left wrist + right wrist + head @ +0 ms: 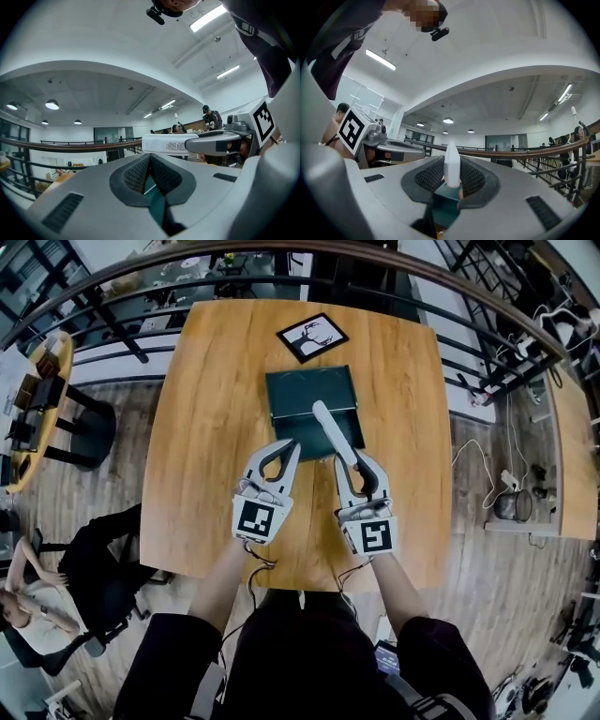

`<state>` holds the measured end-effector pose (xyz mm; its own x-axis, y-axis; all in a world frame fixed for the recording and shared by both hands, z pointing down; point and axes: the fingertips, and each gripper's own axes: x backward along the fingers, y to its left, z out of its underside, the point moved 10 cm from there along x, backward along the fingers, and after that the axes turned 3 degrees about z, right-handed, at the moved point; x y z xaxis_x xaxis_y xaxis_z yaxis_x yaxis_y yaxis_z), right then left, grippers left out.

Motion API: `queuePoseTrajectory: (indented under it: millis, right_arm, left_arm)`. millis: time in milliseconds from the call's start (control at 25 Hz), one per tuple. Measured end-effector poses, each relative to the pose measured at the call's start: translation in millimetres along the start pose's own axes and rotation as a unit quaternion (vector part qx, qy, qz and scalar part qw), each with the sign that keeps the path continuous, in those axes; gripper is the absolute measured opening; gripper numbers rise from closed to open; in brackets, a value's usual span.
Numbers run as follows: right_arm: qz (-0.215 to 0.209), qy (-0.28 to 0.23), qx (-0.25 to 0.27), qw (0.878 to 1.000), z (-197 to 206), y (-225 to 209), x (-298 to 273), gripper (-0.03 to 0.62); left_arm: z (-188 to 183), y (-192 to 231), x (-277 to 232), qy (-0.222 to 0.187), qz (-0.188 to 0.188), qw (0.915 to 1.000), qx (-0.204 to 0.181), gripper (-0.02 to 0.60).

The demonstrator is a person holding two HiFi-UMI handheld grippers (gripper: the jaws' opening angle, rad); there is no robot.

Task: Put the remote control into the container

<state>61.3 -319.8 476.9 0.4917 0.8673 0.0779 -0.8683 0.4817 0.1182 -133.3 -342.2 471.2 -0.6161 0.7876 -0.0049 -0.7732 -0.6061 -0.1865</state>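
Your dark sleeves (178,652) fill the bottom of the head view. Just ahead of them, both tools reach over the pale wooden counter (211,418).

Your right tool (354,461) is clamped on the near end of the slim white remote control (334,430). In the right gripper view, the remote's narrow edge stands between the ribbed pads. Its free end slants away from you and to the left, and already overlaps the near part of the dark green rectangular container (300,388). I can't tell how high it sits above the container floor.

Your left tool (293,446) has its jaws together on nothing. It sits just beside the container's near left corner.

The step in hand looks like the lowering and release.
- Push the right tool a little farther forward, so that more of the remote lies over the container.
- Turn the remote so it lines up with the container's long side and neither end rides up on a wall.
- Lower the free end first, then let the jaws part only once the remote is resting.
- Leave the left tool out of the way, or rest it against the rim if the container starts to slide.

A black-framed deer picture (312,337) lies beyond the container and is well clear of this move.
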Motion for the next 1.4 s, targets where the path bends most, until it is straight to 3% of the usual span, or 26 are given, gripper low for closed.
queuePoseTrajectory:
  millis: [120,320,600,760,1040,1280,1400]
  right_arm:
    - [-0.004,-0.014,-0.021,1.000,20,-3,-16,0.110]
    - [-0.029,0.009,-0.024,0.999,56,-9,-27,0.110]
    - [-0.089,0.017,0.008,0.996,73,-18,-37,0.110]
    - [-0.161,0.075,0.104,0.979,86,-28,-44,0.110]
    - [-0.235,0.123,0.143,0.954,110,-45,-72,0.110]
    - [-0.312,0.147,0.195,0.918,135,-50,-105,0.110]
    - [-0.336,0.153,0.208,0.906,147,-52,-119,0.110]
  left_arm:
    - [28,1,-12,0.040,0.002,0.9988,0.028,0.011]
    - [63,4,-30,0.063,-0.003,0.9967,0.051,0.011]
    - [78,6,-42,0.082,-0.010,0.9950,0.056,0.011]
    - [85,5,-45,0.090,-0.015,0.9939,0.062,0.011]
    - [99,8,-51,0.112,-0.020,0.9910,0.070,0.011]
    - [112,6,-51,0.126,-0.025,0.9883,0.081,0.011]
    - [117,5,-50,0.131,-0.031,0.9871,0.086,0.011]
